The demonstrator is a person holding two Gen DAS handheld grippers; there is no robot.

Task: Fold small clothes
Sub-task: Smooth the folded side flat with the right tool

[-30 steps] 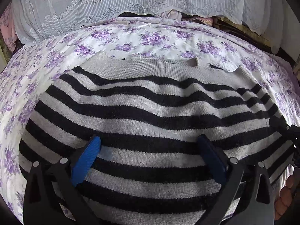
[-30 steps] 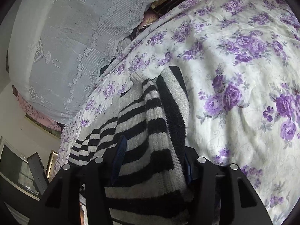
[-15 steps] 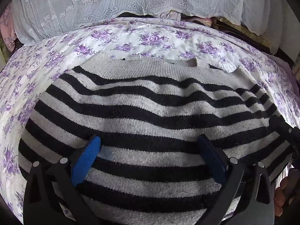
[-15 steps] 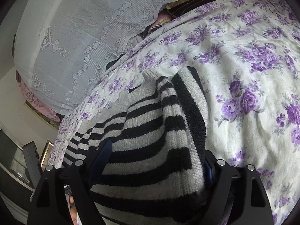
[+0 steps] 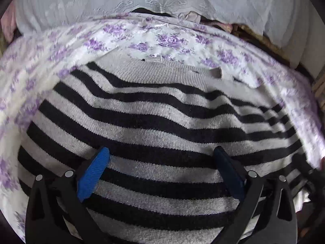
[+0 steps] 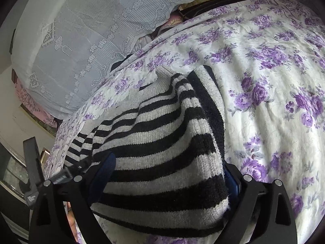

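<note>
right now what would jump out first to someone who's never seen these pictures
The black and grey striped sweater fills the middle of both views, lying on a bedsheet printed with purple roses. The left gripper sits wide open over the sweater's body, while the right gripper has a thick bunch of the sweater's edge between its blue pads. Behind the bed hangs a white lace cloth.

1. Left wrist view looks down from close above the striped sweater (image 5: 158, 126), facing the lace curtain (image 5: 162, 2) at frame top, its edges somewhat blurred
2. Right wrist view sits equally close, sharing sweater, floral sheet (image 6: 270, 85) and curtain
</note>
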